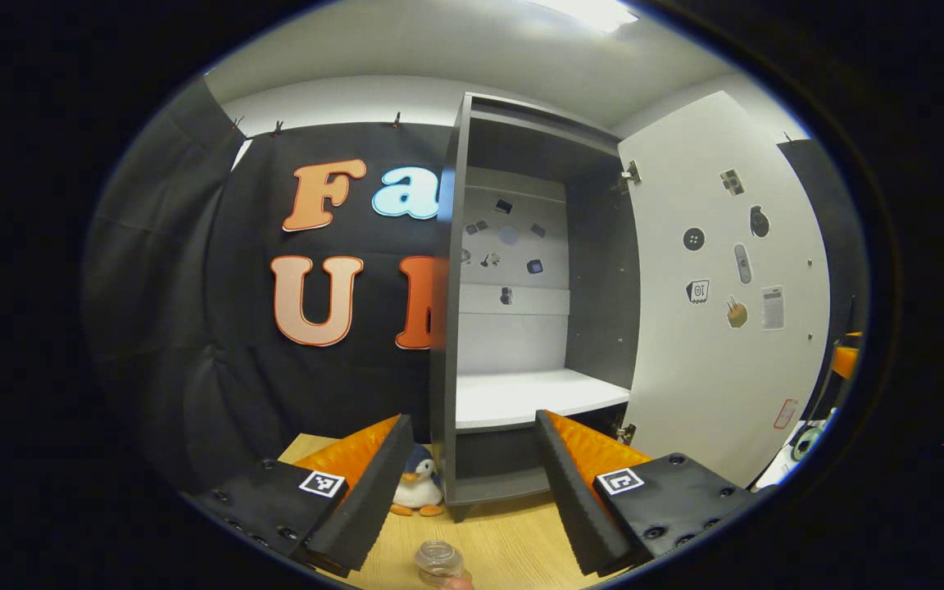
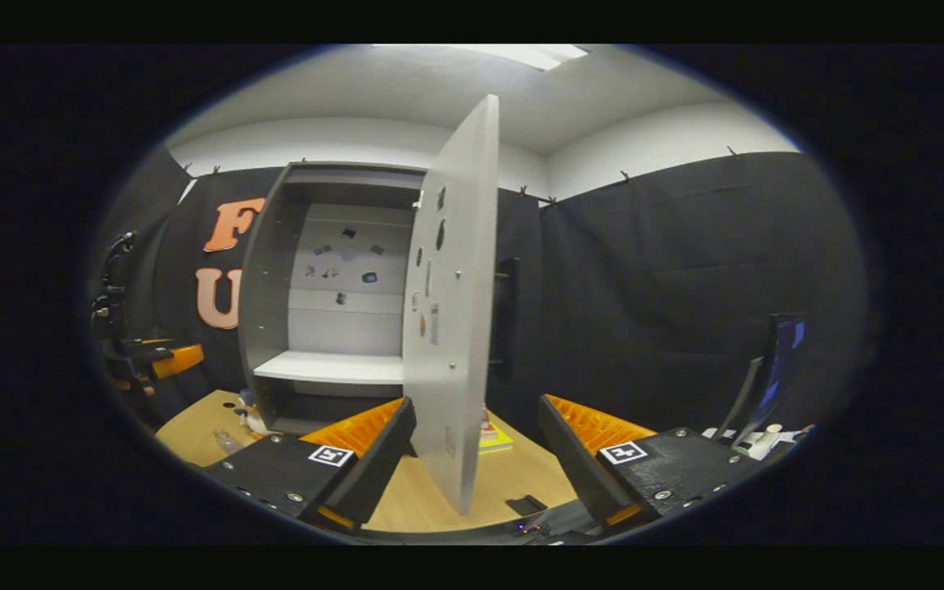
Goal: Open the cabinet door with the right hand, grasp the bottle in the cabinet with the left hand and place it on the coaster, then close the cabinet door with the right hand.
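We saw the bottle [image 1: 439, 561] standing upright on the table [image 1: 513, 541], out of the cabinet [image 1: 521, 328], below the left gripper [image 1: 472, 492], whose fingers were apart. The door's [image 2: 456, 328] free edge stood between the right gripper's [image 2: 476, 467] spread fingers, the nearer hand for closing.

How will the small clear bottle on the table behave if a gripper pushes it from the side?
The bottle looks small, clear and possibly empty, so it is probably light and may slide or tip on the smooth wooden table. Its round body suggests it would roll if it fell. The clear wall might be slippery for the fingers.
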`<state>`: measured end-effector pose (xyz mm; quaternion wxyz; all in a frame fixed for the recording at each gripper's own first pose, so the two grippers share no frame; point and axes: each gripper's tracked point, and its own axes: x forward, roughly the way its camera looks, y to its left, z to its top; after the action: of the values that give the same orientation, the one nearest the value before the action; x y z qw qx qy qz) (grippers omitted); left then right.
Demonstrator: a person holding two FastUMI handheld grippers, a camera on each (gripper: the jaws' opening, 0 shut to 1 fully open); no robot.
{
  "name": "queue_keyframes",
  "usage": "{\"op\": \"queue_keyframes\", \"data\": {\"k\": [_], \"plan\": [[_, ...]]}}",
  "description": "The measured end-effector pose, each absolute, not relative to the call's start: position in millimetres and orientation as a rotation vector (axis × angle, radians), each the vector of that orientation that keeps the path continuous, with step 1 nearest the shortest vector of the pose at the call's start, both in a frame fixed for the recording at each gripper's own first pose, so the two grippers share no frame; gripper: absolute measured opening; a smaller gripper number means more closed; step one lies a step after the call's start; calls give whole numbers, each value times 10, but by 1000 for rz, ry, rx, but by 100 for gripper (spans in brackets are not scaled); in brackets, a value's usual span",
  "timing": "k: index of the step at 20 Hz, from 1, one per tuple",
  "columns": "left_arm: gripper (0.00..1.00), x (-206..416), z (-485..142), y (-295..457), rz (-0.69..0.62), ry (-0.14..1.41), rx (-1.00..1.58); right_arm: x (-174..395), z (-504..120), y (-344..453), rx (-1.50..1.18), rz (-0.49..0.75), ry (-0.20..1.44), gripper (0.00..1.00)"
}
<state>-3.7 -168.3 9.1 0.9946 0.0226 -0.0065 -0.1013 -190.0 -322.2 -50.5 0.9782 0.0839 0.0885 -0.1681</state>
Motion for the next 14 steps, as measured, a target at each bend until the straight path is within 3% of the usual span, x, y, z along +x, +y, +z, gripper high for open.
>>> {"op": "queue_keyframes", "data": {"k": [3, 6, 8, 9, 14], "plan": [[96, -73, 138, -1658, -175, -21, 62, -1937, -549, -3549, 165, -401, 179, 89], [96, -137, 176, -1592, -137, -26, 71, -1887, -669, -3812, 155, -438, 195, 93], [96, -185, 194, -1527, -110, -23, 68, -1780, -740, -3846, 163, -423, 208, 97], [96, -198, 213, -1472, -93, -28, 71, -1735, -738, -3832, 174, -404, 209, 93], [96, -166, 256, -1270, -42, -43, 80, -1546, -611, -3619, 235, -312, 150, 96]]}}
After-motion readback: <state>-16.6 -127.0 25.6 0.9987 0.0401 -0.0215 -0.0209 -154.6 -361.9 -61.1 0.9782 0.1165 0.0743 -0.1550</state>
